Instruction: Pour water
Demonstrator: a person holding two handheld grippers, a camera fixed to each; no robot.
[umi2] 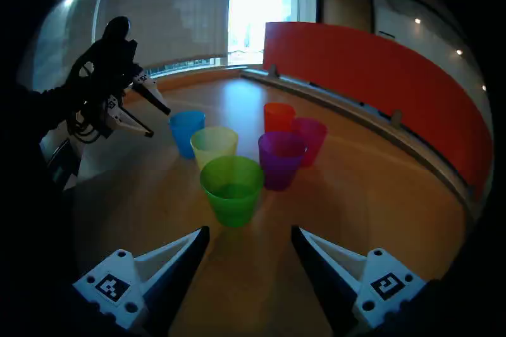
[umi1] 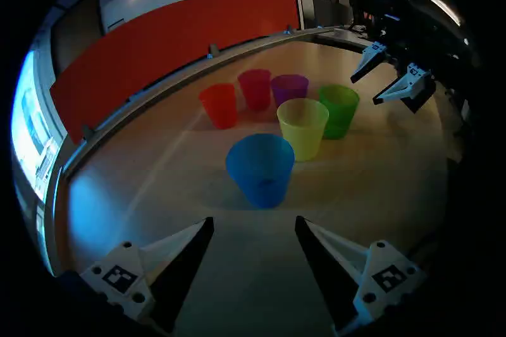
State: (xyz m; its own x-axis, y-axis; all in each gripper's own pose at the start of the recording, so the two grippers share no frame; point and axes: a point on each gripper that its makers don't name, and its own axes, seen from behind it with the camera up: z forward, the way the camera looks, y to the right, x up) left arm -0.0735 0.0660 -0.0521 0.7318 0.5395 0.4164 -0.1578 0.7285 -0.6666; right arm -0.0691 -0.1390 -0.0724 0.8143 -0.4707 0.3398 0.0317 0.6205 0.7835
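Left gripper view: we see left gripper point(umi1: 253, 219) w/ jaws wide apart, holding nothing; blue cup point(umi1: 260, 169) stands upright just ahead on wooden table point(umi1: 379, 172); yellow cup point(umi1: 303, 127), green cup point(umi1: 338, 109), purple cup point(umi1: 290, 89), pink cup point(umi1: 255, 88) & red cup point(umi1: 219, 104) cluster behind it, all upright; right gripper point(umi2: 249, 228) likewise spread wide & empty, green cup nearest its tips; we can't tell if any cup holds water.

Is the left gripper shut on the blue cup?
No, the left gripper is open, and the blue cup stands untouched ahead of it.
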